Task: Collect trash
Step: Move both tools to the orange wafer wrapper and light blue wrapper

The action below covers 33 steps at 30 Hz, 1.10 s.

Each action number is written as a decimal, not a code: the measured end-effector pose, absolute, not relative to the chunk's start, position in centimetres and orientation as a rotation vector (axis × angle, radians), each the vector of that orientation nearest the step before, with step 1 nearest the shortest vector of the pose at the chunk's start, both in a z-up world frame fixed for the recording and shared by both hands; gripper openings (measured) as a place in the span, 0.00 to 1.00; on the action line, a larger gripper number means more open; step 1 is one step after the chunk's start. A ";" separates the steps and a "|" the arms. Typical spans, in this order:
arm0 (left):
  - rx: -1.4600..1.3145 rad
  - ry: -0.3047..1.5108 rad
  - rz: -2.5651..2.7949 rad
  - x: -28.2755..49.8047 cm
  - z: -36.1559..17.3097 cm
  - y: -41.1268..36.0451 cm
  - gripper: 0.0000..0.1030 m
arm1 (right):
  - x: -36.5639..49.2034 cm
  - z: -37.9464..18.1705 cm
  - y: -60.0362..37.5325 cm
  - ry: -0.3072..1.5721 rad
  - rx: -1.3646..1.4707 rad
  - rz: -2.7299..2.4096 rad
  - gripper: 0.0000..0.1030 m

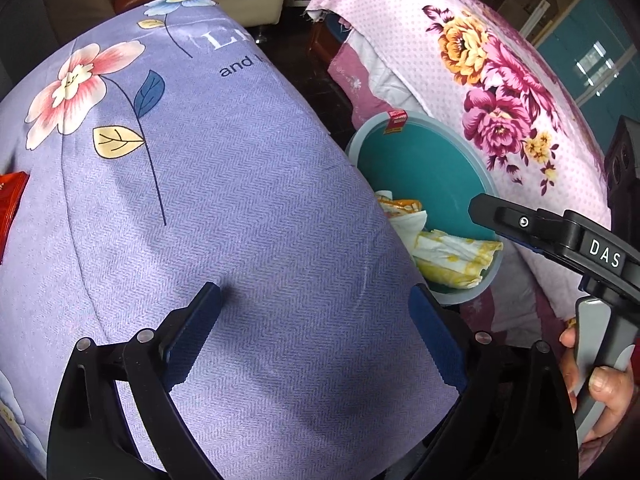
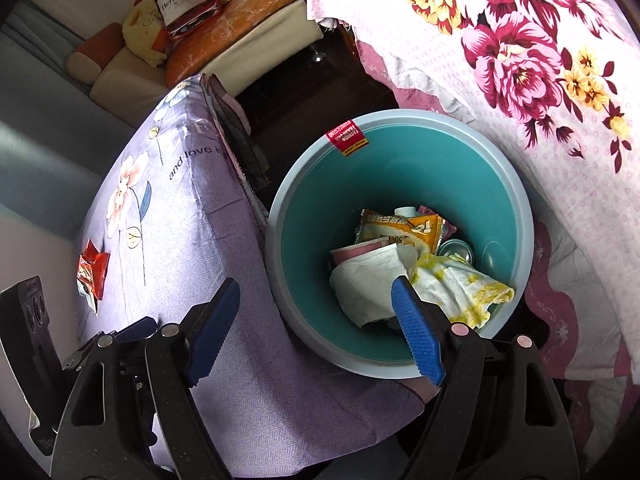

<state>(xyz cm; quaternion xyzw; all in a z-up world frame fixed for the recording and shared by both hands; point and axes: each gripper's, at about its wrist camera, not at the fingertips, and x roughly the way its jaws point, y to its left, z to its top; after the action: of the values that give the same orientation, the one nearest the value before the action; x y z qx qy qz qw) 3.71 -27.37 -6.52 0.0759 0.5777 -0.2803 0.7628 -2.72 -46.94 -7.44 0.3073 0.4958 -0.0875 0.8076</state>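
A teal trash bin [image 2: 492, 184] stands between a purple floral cloth surface [image 2: 168, 240] and a pink floral bedspread [image 2: 540, 60]. It holds white tissue [image 2: 368, 280], a yellow-stained paper [image 2: 472, 288], a yellow snack wrapper [image 2: 404, 228] and a can. My right gripper [image 2: 316, 308] is open and empty, over the bin's near rim. A red wrapper [image 2: 93, 268] lies on the purple cloth at left; it also shows in the left wrist view [image 1: 11, 196]. My left gripper [image 1: 316, 312] is open and empty above the purple cloth [image 1: 240, 200]. The bin [image 1: 424, 160] is to its right.
The right gripper's body [image 1: 576, 240], held by a hand [image 1: 600, 384], shows at right in the left wrist view. A sofa with orange cushions [image 2: 240, 12] and a bottle-print bag [image 2: 180, 0] stands behind. Dark floor [image 2: 312, 92] lies beyond the bin.
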 end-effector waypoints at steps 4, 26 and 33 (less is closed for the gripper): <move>0.131 1.258 -0.600 4.1 -6.5 -25.7 0.92 | -2.1 -7.0 -45.6 1.074 0.634 -0.184 0.75; -0.031 1.221 -0.467 6.2 -5.8 -12.9 0.94 | 3.4 -4.6 -32.7 1.160 0.426 -0.049 0.76; -0.138 1.185 -0.361 7.8 -4.6 -4.5 0.95 | 6.4 -3.9 -27.1 1.181 0.359 0.040 0.77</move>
<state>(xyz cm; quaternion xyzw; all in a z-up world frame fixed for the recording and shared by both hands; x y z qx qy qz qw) 7.83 -4.54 -4.60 -0.0648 0.5548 -0.1688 0.8121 6.44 -27.09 -3.90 0.1681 0.5538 0.0186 0.8153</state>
